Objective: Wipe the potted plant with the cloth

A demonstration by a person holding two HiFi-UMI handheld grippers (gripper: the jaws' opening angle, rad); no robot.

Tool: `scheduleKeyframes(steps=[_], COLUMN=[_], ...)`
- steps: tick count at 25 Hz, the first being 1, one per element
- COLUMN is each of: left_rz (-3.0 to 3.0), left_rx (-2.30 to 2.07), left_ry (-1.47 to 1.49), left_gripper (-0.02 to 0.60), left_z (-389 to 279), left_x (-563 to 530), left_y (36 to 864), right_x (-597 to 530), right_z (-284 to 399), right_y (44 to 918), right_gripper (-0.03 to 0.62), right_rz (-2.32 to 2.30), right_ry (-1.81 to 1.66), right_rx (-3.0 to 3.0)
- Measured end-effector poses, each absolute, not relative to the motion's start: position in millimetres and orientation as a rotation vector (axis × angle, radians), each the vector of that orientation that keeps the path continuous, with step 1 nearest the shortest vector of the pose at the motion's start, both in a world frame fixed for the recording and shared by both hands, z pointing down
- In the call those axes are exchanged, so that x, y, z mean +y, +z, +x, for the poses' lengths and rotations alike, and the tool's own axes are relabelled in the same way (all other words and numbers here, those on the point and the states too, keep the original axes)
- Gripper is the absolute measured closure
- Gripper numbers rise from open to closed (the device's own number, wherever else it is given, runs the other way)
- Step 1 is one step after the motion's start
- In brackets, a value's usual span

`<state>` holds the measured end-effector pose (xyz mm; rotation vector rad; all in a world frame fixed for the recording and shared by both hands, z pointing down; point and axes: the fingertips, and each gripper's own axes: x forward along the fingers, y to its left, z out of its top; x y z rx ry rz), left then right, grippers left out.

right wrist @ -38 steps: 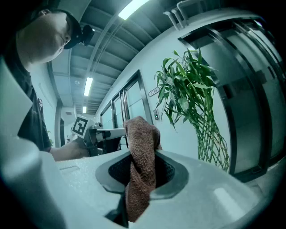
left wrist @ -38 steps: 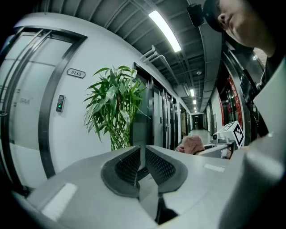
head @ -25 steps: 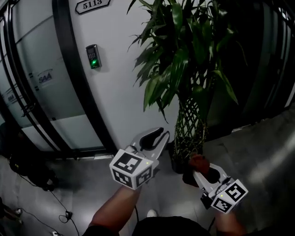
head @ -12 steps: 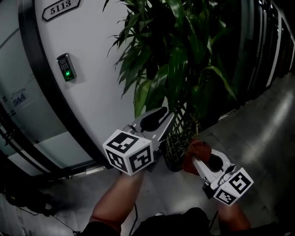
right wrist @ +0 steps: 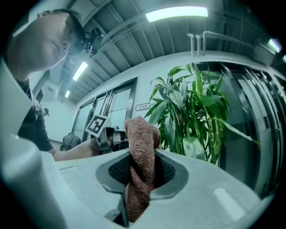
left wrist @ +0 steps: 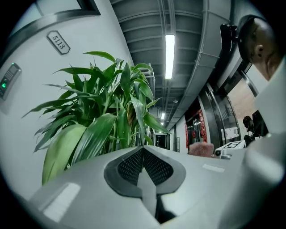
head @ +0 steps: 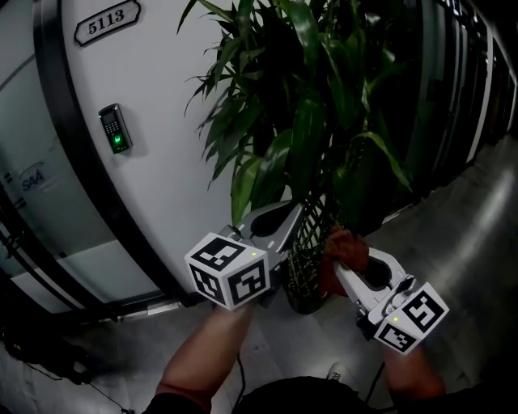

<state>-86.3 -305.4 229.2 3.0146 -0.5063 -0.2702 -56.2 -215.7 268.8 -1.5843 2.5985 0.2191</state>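
Dim corridor: polished grey floor (head: 473,234), a curved white wall (head: 174,121) carrying an oval number plate (head: 107,22) and a small keypad reader (head: 114,129) lit green. Against that wall, the potted plant (head: 312,105), with long glossy strap-shaped leaves fanning over a braided lattice of thin stems (head: 314,238); pot (head: 306,303) below seemingly dark and round, hard to make out in the shadow. Left gripper (head: 293,210) raised beside the lattice under the lowest leaves, smooth grey jaws only just brought together, ribbed black pads meeting with nothing between them. Right gripper (head: 336,265) just to the right, near the same stems, jaws clamped on the cloth (head: 341,249), a reddish-brown terry rag, nubby and folded, bunched upright and poking out past the fingertips. Cloth close beside the lattice, low on the plant. Bare forearms behind both grippers, each gripper topped with a black-and-white marker cube.
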Motion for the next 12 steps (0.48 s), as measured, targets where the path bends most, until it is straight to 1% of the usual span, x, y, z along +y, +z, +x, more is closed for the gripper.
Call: scheduleKeyframes(steps=[12], left_rz=[2.977], left_rx=[-0.563], left_ry=[-0.167], left_gripper=[0.566], left_z=[-82], left_x=[-316], left_y=[271], right_x=[-260], right_z=[-69], right_y=[149], right_gripper=[0.523], right_rz=[-1.563], right_ry=[0.613], right_rx=[2.599])
